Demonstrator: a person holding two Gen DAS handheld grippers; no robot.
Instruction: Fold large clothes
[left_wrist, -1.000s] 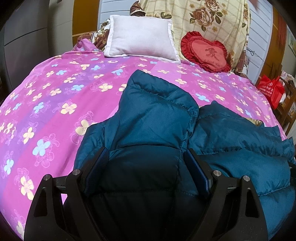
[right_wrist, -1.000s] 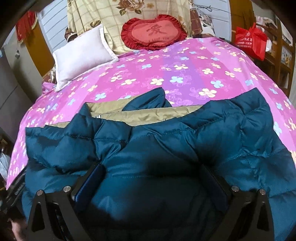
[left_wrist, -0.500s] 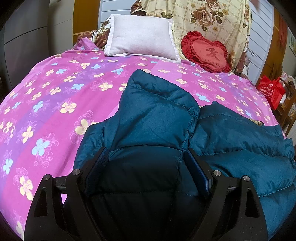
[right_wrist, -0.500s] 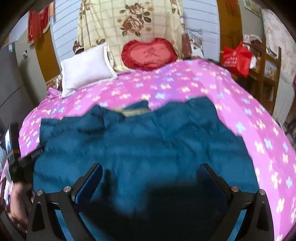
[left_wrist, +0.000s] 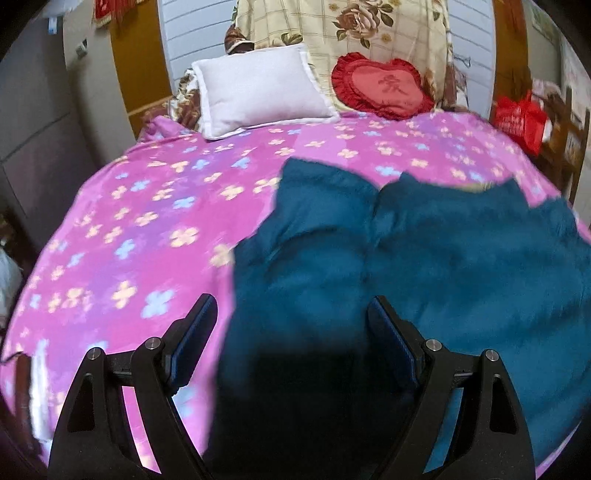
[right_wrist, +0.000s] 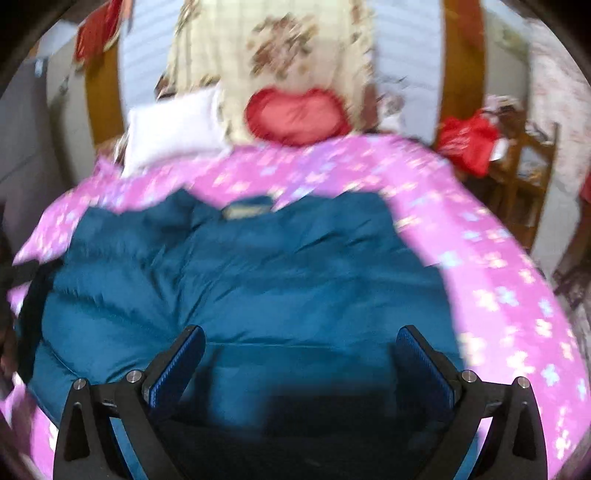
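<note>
- A puffy teal quilted down jacket (right_wrist: 243, 288) lies spread on a pink flower-print bedspread (left_wrist: 140, 221), nearer the foot than the white rectangular pillow (left_wrist: 258, 92) at the head.
- The left gripper (left_wrist: 291, 314) hovers over the jacket's left edge, jaws wide apart, holding nothing.
- The right gripper (right_wrist: 301, 339) hovers over the jacket's middle, jaws wide apart, also empty.
- Judgement: a fold looks just laid; both tongs are between grasps.
- The next move likely calls for pinching an edge to fold again.
</note>
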